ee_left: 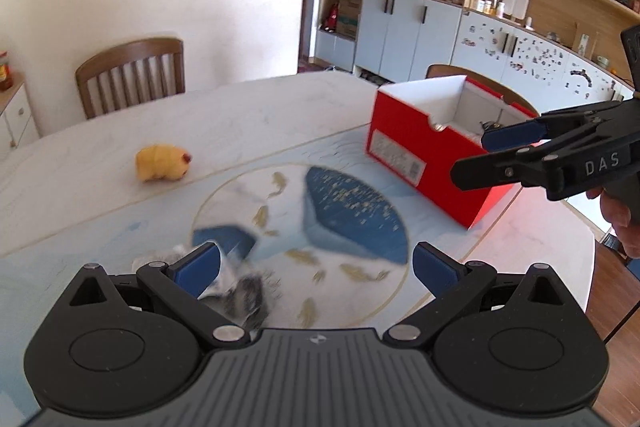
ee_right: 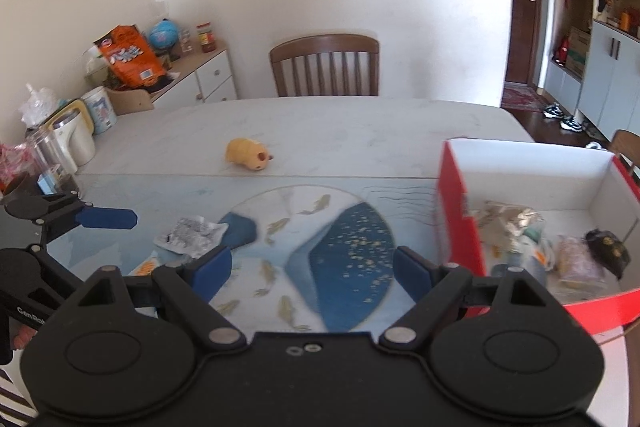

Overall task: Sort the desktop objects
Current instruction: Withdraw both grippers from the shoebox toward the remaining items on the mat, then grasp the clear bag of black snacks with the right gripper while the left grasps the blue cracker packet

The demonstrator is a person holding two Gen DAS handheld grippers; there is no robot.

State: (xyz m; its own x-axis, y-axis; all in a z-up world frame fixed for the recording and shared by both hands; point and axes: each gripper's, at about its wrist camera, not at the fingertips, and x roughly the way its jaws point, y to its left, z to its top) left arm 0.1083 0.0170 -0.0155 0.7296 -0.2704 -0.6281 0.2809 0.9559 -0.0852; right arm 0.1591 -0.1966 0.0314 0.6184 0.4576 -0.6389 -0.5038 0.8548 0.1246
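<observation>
A pale marble-patterned bench (ee_right: 320, 131) carries a light blue mat printed with a dark blue circle and gold fish (ee_right: 332, 247). The left tool (ee_left: 316, 267), black with blue pads, hangs over the mat's near left part with its fingers spread wide and nothing pinched. Just beneath its left pad lies a crumpled silver foil wrapper (ee_right: 190, 235), flat on the mat. The right tool (ee_right: 312, 267) is likewise spread wide and empty, poised over the mat's middle. To the right stands an open red cardboard box with a white inside (ee_right: 460, 219), holding more crumpled wrappers and a small dark object (ee_right: 608, 251). Far behind the mat, on bare bench, rests a small yellow plush animal (ee_right: 248, 154), well apart from both tools. A brown wooden chair (ee_right: 324, 65) stands at the far edge.
</observation>
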